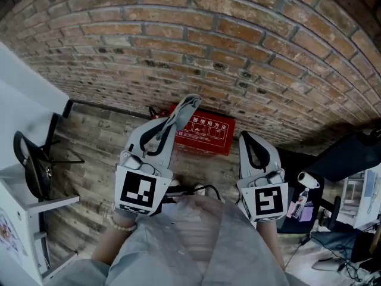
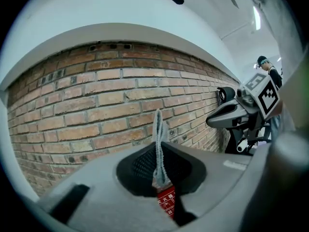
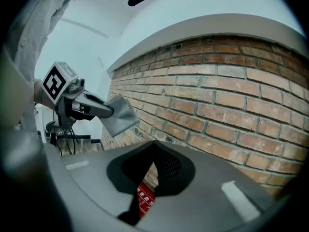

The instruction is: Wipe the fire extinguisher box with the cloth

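Note:
The red fire extinguisher box lies on the wooden floor against the brick wall, just beyond both grippers. My left gripper is shut on a grey cloth, which sticks out past its tips above the box's left end. In the left gripper view the cloth stands as a thin upright strip pinched between the jaws, with a sliver of the box below. My right gripper is shut and holds nothing, just right of the box. The right gripper view shows the left gripper's cloth and a bit of the box.
A black wire stand and a white shelf unit sit at the left. Black equipment, cables and a small white bottle crowd the right. The brick wall runs close behind the box. A person stands far off.

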Tool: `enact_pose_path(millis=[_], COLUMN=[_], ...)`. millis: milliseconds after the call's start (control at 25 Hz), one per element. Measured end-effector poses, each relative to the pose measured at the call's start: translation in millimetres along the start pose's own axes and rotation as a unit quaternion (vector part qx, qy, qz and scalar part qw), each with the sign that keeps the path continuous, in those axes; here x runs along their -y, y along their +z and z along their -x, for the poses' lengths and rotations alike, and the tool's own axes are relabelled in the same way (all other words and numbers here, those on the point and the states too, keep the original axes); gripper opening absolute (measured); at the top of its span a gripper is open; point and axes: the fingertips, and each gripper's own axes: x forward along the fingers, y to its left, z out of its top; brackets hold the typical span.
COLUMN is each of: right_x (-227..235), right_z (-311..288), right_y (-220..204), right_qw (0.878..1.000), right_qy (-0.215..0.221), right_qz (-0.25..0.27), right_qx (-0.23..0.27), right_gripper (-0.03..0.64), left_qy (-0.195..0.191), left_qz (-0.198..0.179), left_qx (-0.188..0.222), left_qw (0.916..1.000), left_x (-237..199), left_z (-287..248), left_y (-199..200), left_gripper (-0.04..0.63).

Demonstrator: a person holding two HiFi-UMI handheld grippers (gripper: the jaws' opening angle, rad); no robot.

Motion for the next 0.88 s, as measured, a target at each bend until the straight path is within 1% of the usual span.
enact_pose_path(millis=[200,280,400,520,720,880], right_x=[0.6,0.6,-0.3,-1.8,-4.7,-5.7], right_z=[0.8,0.1,-1.6,-3.8,-7.1,-9.1], right_y=[1.5,3.2,3.6,3.4,4.5,3.7], right_qw=[1.000,1.000,1.000,1.000,1.000,1.000], right_qy=[0.005,0.006,0.011,0.015,0.021,0.024], right_qz=[0.002,-0.001,0.001,0.004,0.009,0.011], right_qx=[0.006,0.009,0.011,0.011,0.011,0.010], right_gripper=[0.009,0.009,0.009,0.009,0.009,0.008], left_qy=[-0.002,0.000,0.000,0.003,0.002,0.000], left_qz=[0.002,0.004,-0.003,0.004,0.000,0.004], left_qx=[0.008,0.006,0.001,0.001,-0.004,-0.004], left_qw=[1.0000,1.0000,1.0000,1.0000,1.0000,1.0000], left_x=[3.4,2.3,0.7,-0.7,-1.9,-0.9], left_z=[-1.2,-2.4,-4.7,-5.9,-7.0,-8.6], left_y=[4.4,3.1,1.1,0.2,-3.0,-4.4], left_gripper=[0.009,0.009,0.009,0.009,0.009,0.009])
